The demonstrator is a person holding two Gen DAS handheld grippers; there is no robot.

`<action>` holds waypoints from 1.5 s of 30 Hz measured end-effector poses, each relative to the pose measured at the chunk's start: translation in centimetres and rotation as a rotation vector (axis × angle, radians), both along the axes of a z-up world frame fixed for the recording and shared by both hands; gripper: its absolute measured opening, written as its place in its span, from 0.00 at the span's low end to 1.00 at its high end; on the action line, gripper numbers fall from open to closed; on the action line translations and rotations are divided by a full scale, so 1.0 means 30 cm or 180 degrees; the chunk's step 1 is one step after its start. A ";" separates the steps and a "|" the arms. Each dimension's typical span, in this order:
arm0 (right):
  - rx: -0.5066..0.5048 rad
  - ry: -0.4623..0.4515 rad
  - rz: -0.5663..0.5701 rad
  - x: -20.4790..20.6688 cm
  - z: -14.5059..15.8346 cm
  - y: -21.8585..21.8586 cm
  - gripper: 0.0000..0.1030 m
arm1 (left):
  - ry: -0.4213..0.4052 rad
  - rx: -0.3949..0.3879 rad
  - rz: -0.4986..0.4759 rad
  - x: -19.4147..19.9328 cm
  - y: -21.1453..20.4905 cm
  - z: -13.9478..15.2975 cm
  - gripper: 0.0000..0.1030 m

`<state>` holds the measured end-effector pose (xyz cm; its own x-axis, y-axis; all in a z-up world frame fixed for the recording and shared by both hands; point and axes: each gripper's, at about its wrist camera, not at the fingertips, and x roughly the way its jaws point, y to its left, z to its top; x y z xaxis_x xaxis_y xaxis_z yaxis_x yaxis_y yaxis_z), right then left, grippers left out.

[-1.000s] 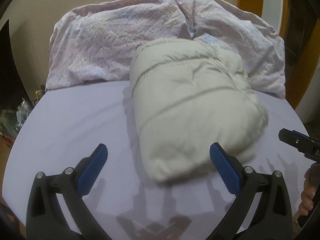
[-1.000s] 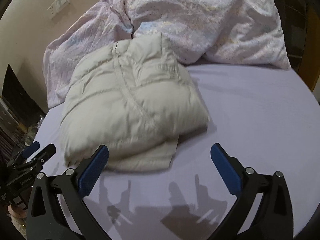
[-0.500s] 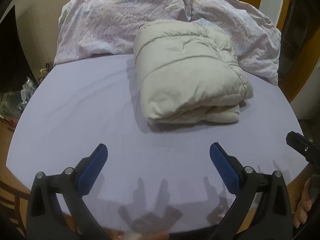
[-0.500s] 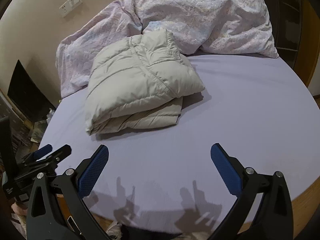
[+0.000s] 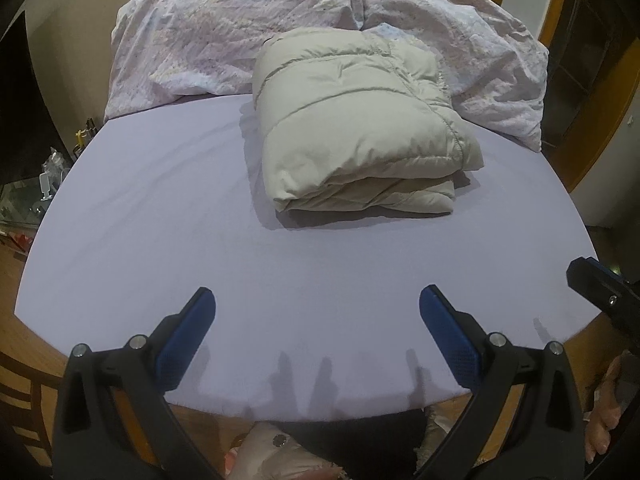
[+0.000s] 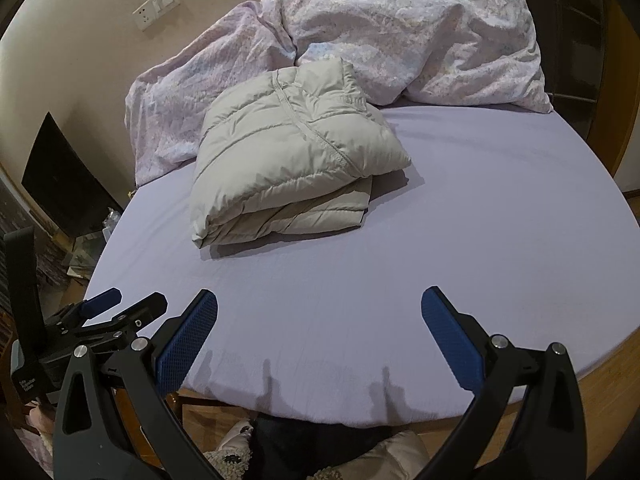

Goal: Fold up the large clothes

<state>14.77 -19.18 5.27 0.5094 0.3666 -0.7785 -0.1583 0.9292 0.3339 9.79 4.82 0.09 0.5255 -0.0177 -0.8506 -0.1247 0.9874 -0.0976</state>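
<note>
Left gripper (image 5: pixel 316 316) fingers spread wide, holding nothing, over near edge of lavender bed sheet (image 5: pixel 160 216), right gripper (image 6: pixel 318 316) likewise released and empty, folded beige puffer jacket (image 5: pixel 356 128) lying far centre on sheet, well apart from both, touching crumpled pink duvet (image 5: pixel 224 32) behind.

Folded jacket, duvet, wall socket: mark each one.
folded puffer jacket (image 5: pixel 360 120), left wrist view, top quilted panel.
floral duvet (image 6: pixel 420 32), right wrist view, middle of the crumpled heap.
wall socket (image 6: pixel 157 6), right wrist view, plate face.
</note>
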 end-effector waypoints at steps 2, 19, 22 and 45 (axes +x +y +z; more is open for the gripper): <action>0.0021 0.0034 0.0013 -0.004 0.000 -0.002 0.99 | -0.0003 -0.0012 -0.0023 -0.004 -0.008 0.007 0.98; 0.0074 0.0051 0.0044 -0.033 0.033 0.004 0.99 | -0.0032 -0.0035 -0.0065 -0.021 -0.018 0.047 0.98; 0.0069 0.0035 0.0057 -0.034 0.041 0.011 0.99 | -0.0044 -0.0022 -0.0048 -0.019 -0.012 0.052 0.98; 0.0090 -0.0044 0.0021 -0.037 0.075 0.022 0.99 | -0.0090 -0.0068 -0.0087 0.000 -0.010 0.056 0.98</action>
<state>13.66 -18.52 7.52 0.5174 0.3919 -0.7607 -0.1693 0.9183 0.3579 9.78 4.53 1.76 0.5484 -0.0504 -0.8347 -0.0946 0.9880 -0.1218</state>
